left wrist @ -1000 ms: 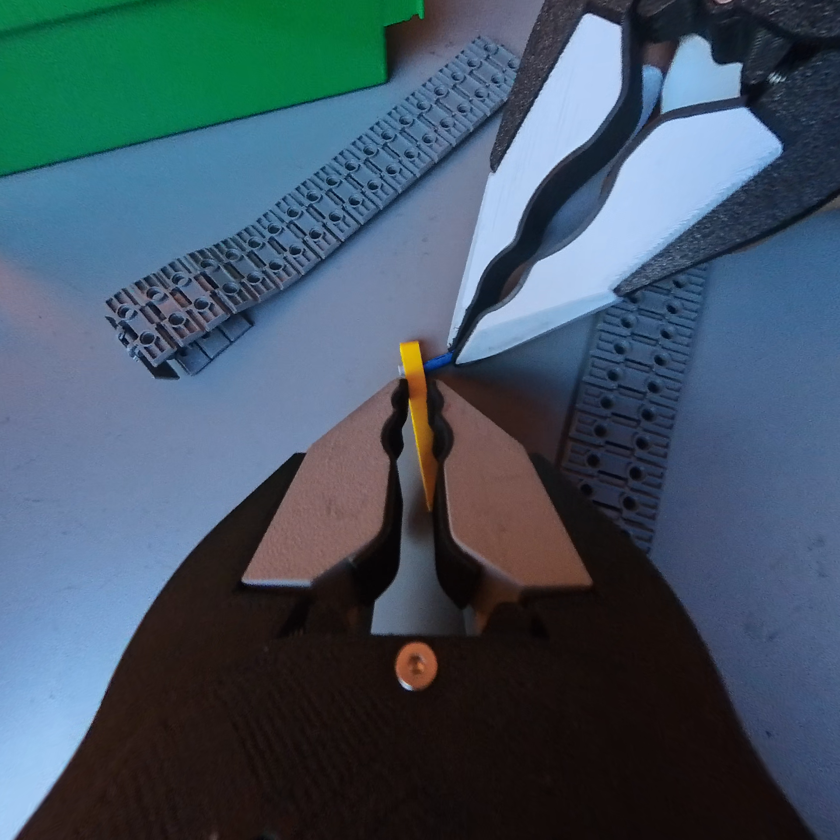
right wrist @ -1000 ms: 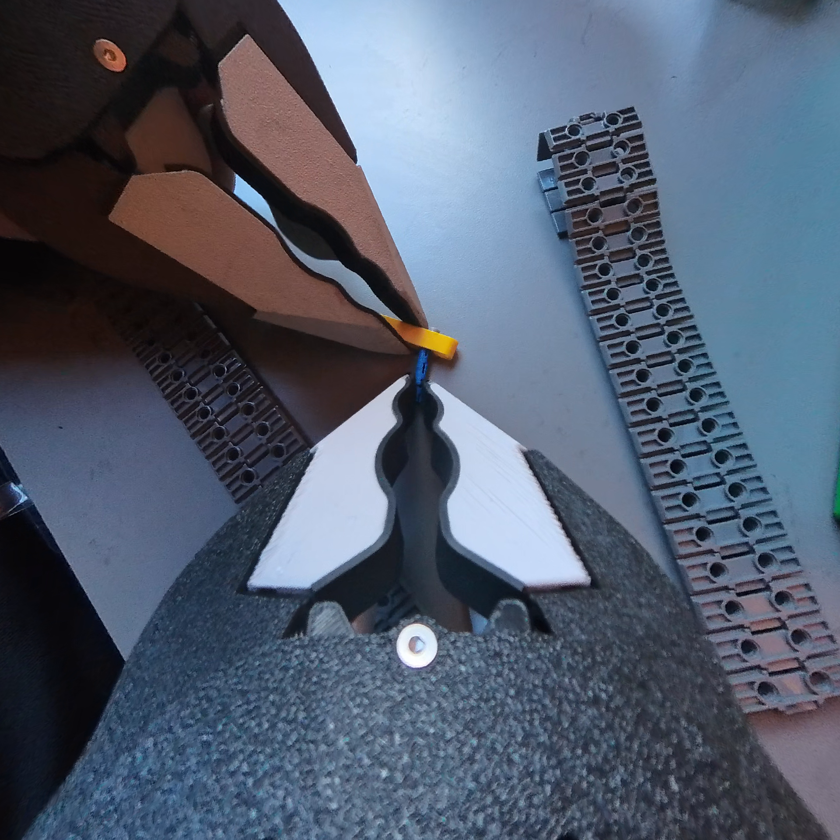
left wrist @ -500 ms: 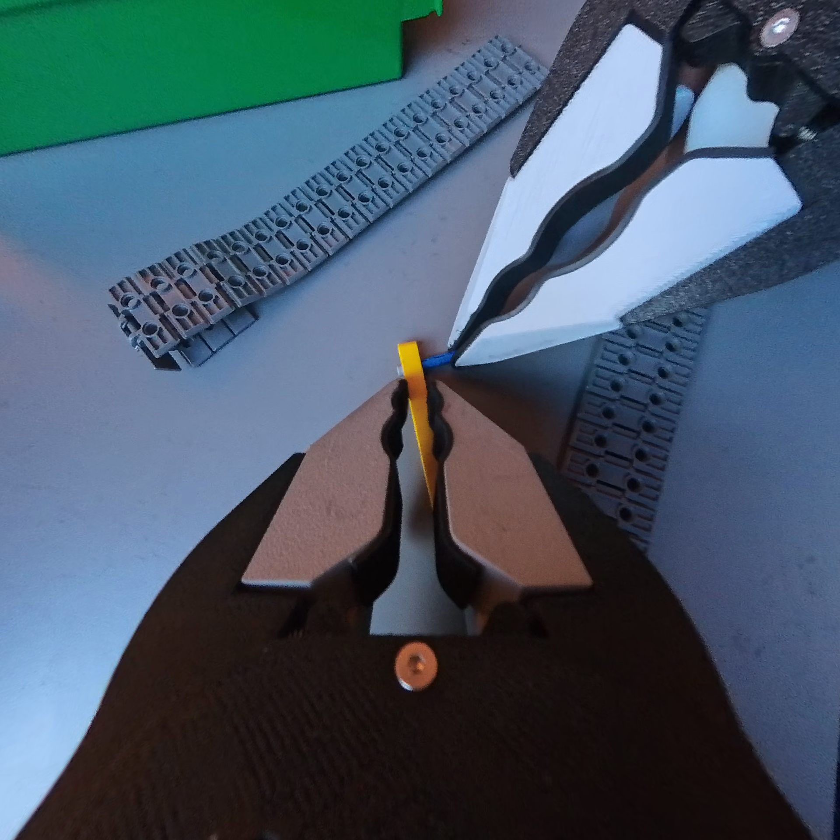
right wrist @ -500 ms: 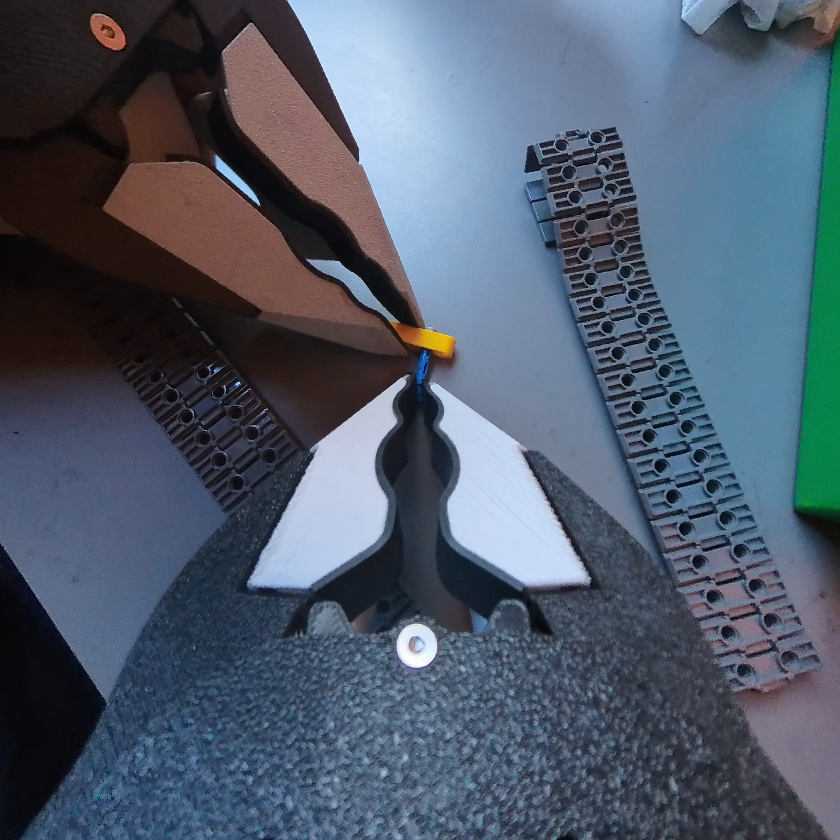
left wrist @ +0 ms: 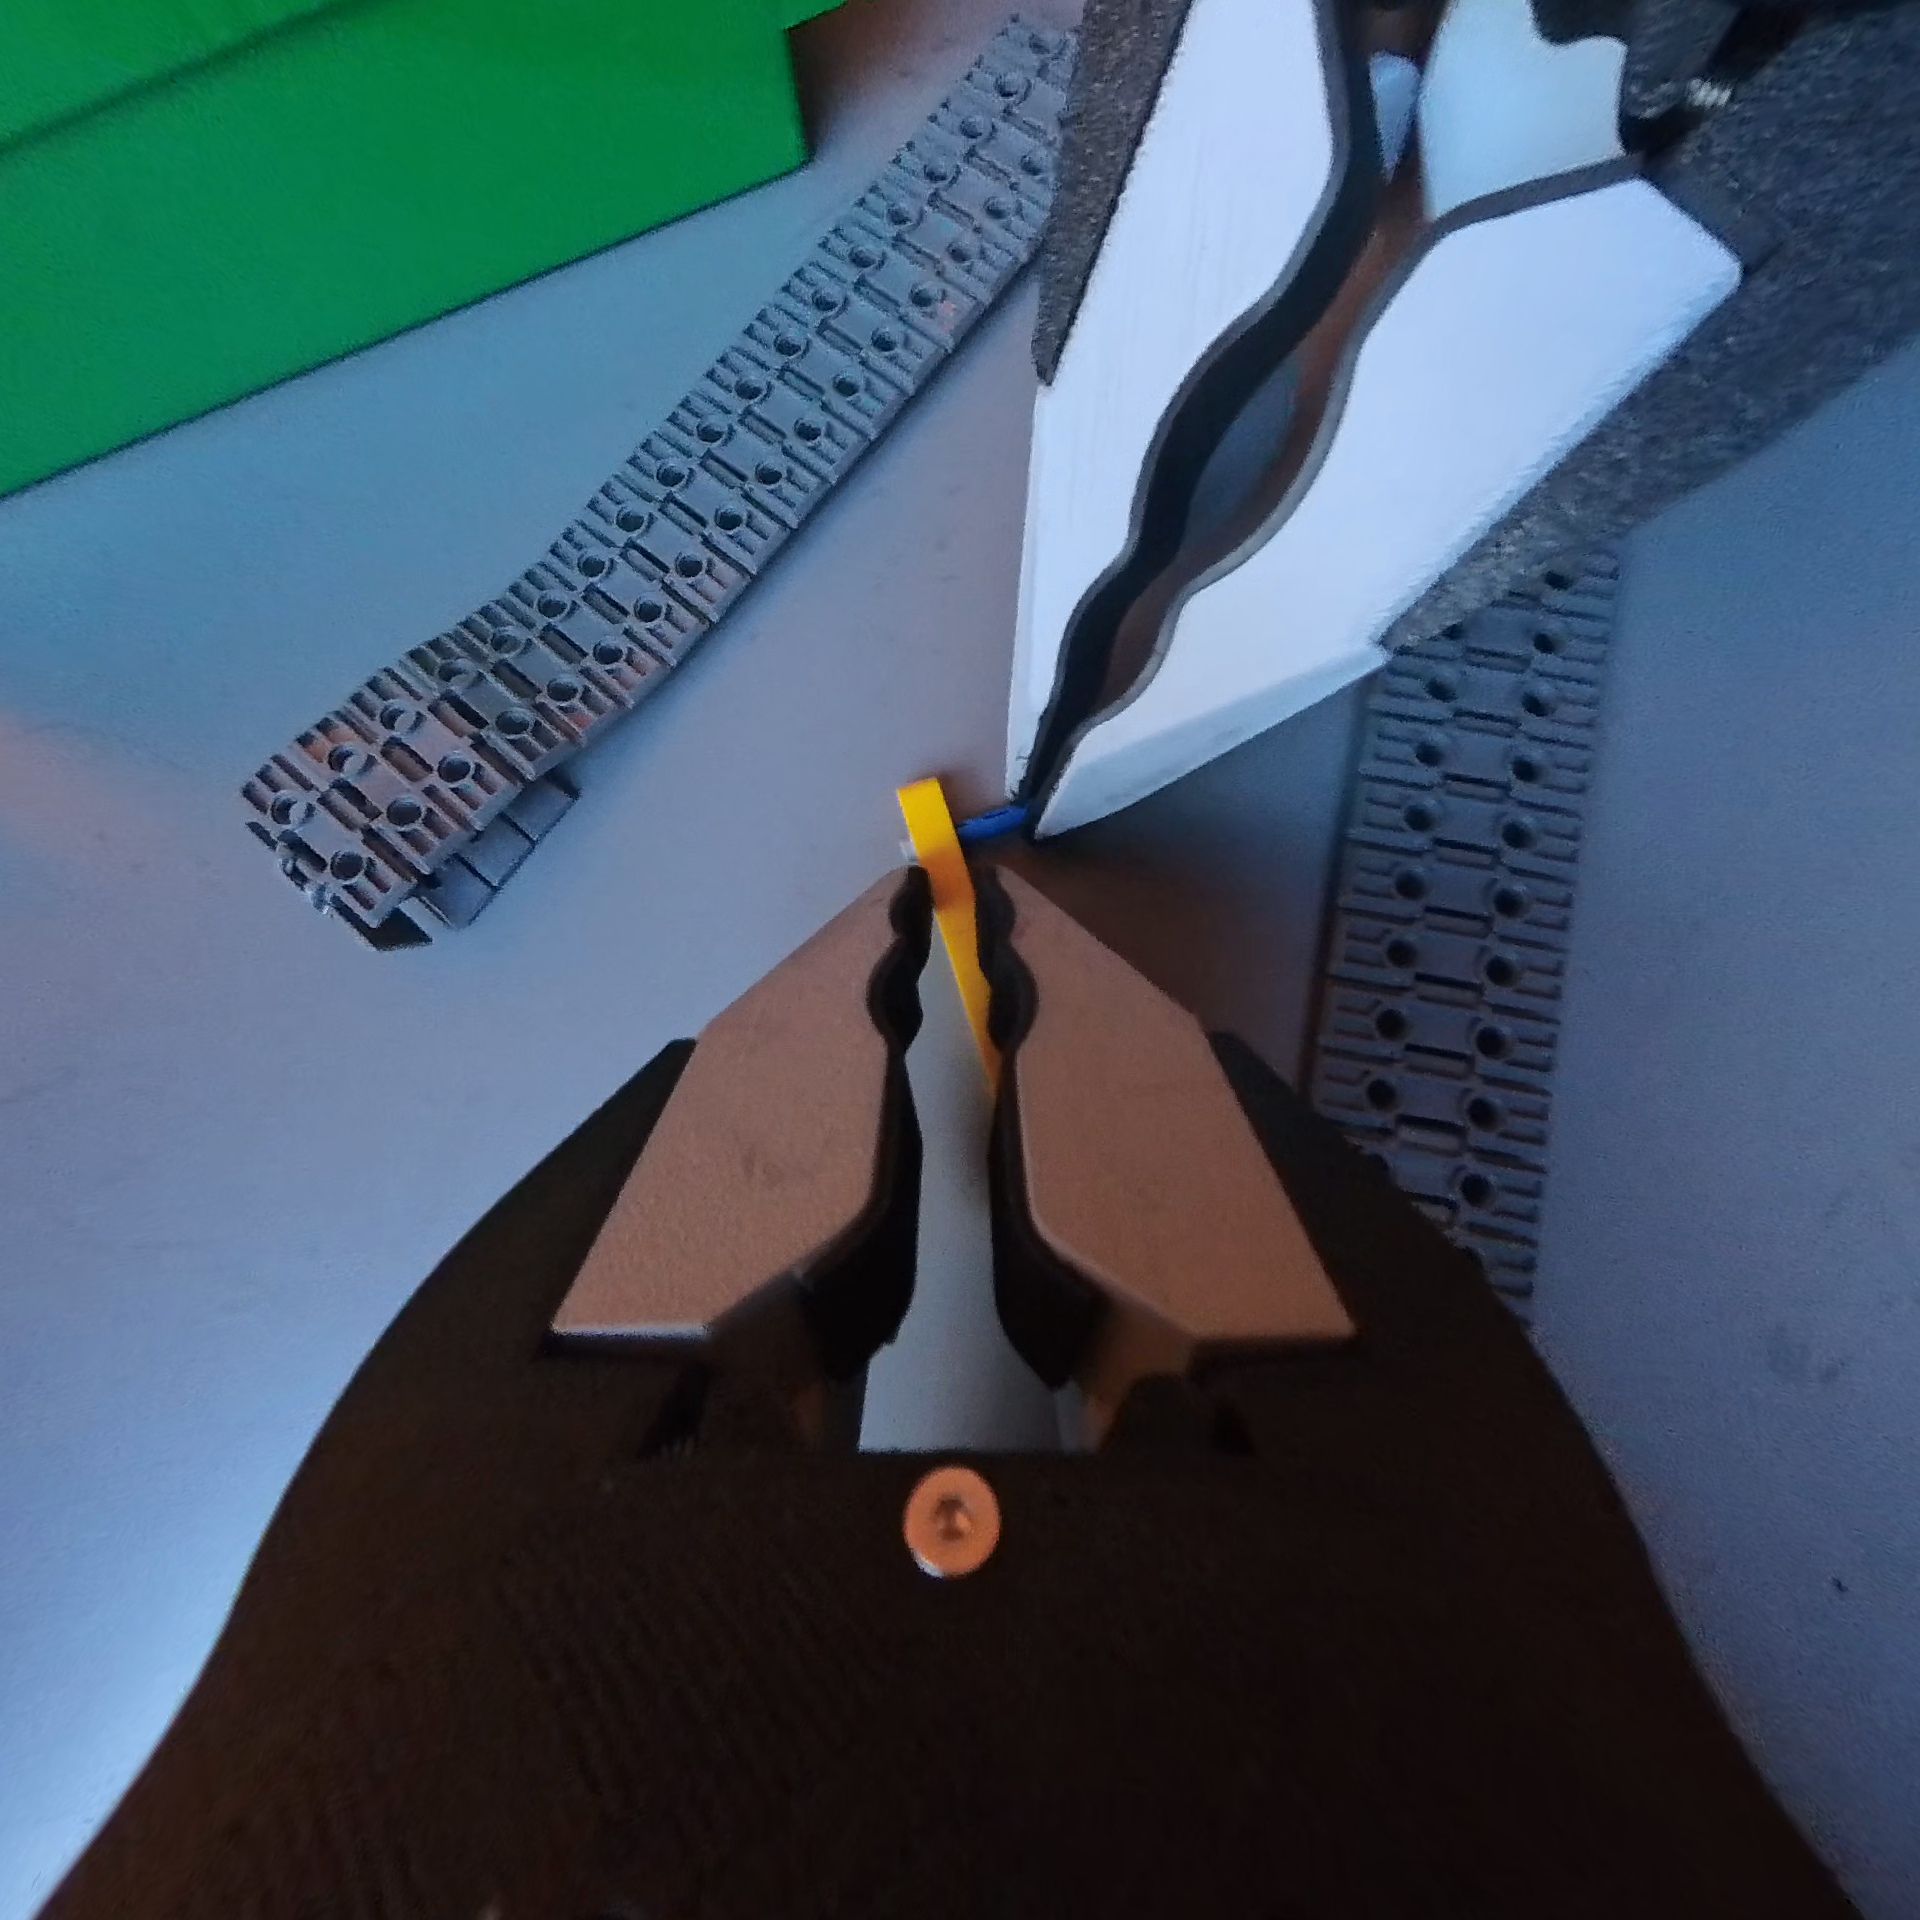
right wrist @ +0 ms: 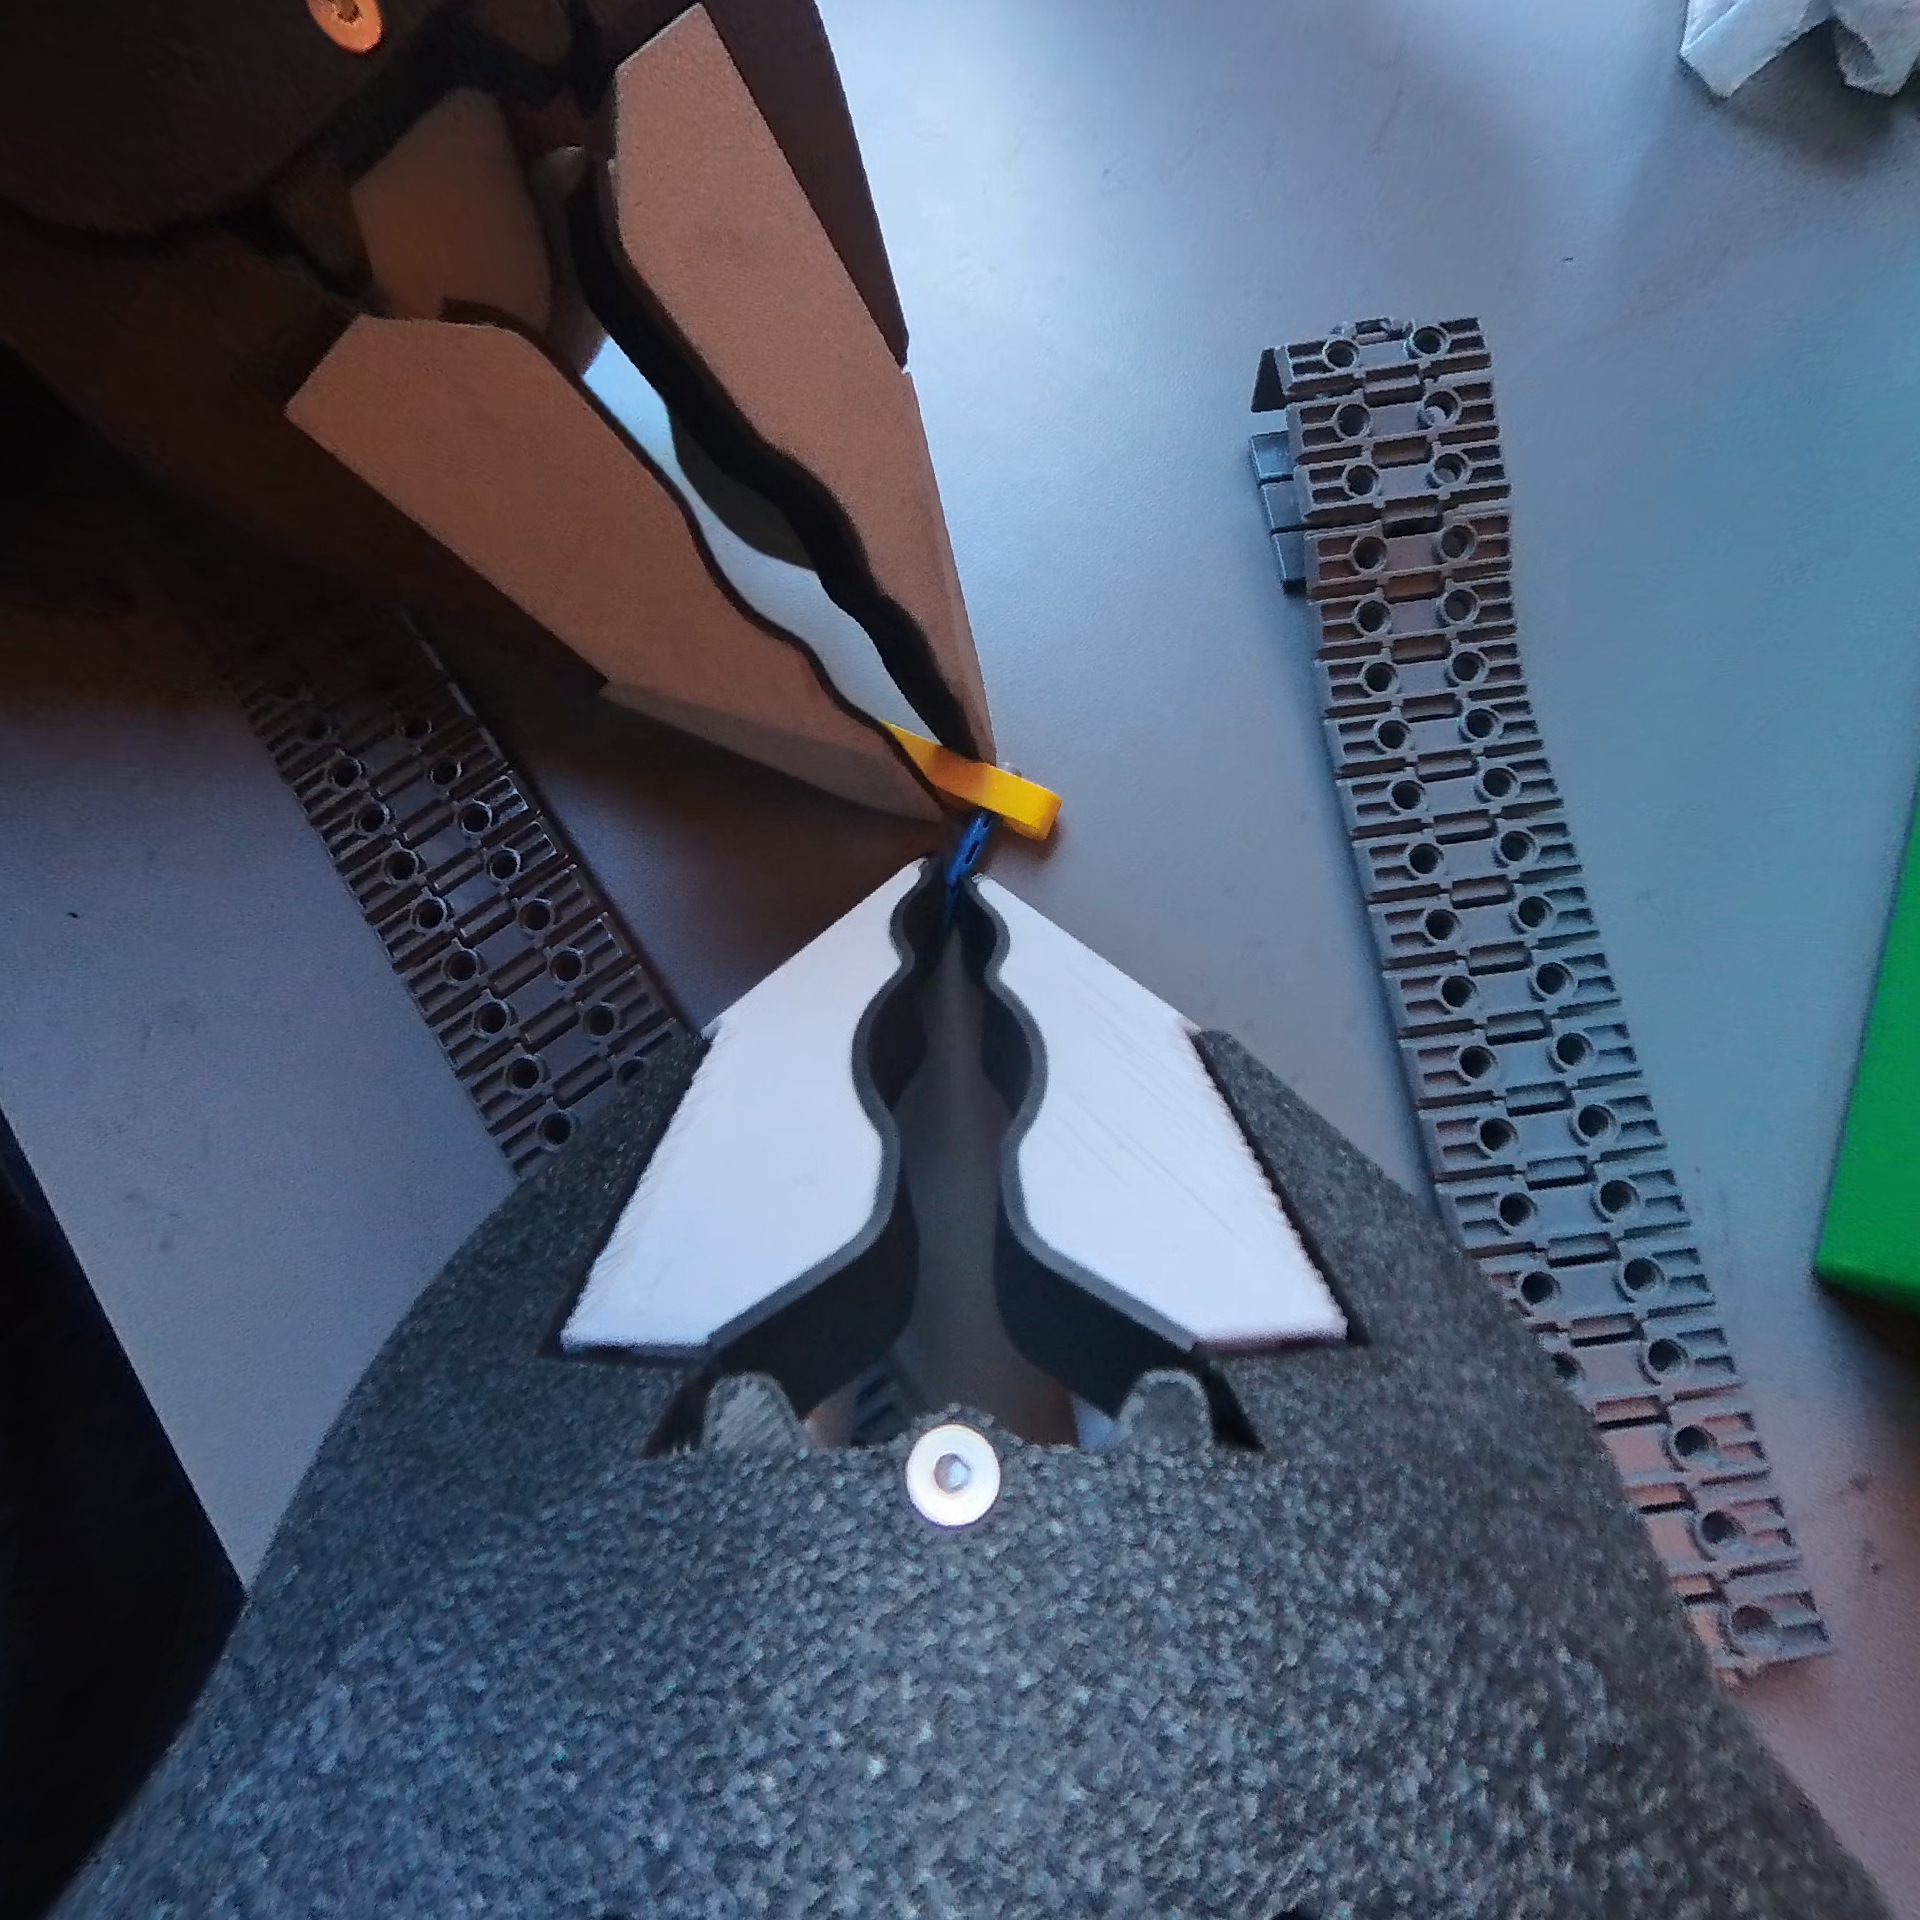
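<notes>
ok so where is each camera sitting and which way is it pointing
Left wrist view: sits on the left tongs, facing along their brown fingers, which are shut on a yellow strip; right tongs enter from upper right.
Right wrist view: sits on the right tongs, facing along their white fingers, shut on a small blue piece.
Shared: both tongs, both pieces, grey tracks, green box.

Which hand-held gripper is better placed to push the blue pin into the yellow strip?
Probably the right hand-held gripper: it is shut on the blue pin, whose tip meets the yellow strip. The left hand-held gripper only clamps the strip.
</notes>
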The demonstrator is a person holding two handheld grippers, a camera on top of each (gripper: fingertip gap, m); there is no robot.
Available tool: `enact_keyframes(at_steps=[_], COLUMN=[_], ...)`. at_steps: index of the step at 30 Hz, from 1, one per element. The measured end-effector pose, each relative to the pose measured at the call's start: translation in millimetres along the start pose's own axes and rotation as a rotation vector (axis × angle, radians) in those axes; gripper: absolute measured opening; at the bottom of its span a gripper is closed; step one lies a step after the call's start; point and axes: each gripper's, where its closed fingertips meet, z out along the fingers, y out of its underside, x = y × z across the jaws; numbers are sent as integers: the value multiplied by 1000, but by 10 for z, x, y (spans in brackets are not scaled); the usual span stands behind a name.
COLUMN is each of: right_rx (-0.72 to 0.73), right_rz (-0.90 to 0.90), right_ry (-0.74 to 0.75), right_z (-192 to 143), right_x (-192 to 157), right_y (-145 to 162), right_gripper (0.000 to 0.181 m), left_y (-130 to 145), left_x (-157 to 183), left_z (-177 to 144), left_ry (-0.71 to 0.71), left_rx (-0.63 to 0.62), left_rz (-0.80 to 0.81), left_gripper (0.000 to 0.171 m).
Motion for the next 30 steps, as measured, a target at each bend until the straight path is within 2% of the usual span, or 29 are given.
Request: enact_keyframes(at_steps=[18, 30], right_rx=[-17, -38], right_rz=[19, 22], right_ry=[-51, -88], right_z=[6, 13], right_x=[4, 7], right_y=[-10, -15], right_gripper=[0, 0], left_y=[15, 18], left_x=[10, 9], left_z=[-2, -4], left_ry=[-11, -14], left_rx=[-25, -16], left_rz=[117, 132], left_gripper=[8, 9])
